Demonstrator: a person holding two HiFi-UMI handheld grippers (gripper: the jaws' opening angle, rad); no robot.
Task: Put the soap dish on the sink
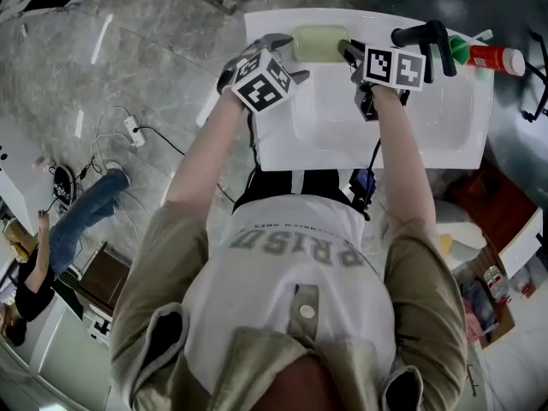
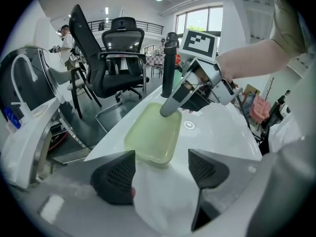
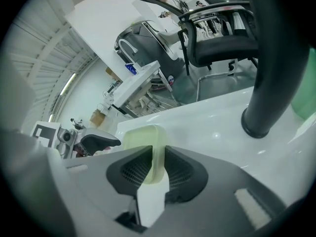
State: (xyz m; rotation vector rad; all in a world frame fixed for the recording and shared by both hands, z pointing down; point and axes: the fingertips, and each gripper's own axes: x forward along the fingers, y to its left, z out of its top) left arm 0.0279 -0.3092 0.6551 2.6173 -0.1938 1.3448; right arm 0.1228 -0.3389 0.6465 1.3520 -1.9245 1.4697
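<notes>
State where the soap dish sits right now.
In the head view the soap dish rests on the sink's back ledge, left of the black tap, its edge between the right gripper's jaws.

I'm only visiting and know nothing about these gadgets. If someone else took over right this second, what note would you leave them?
Left tool: open, nothing in it, held just short of the soap dish.
Right tool: closed on the rim of the soap dish.
Where things are: the pale green dish lies flat on the back ledge of the white sink, beside the black faucet.
Done: the dish looks set down on the sink.
Left: open the right tool, lift both tools clear, and check that the dish sits steady.
</notes>
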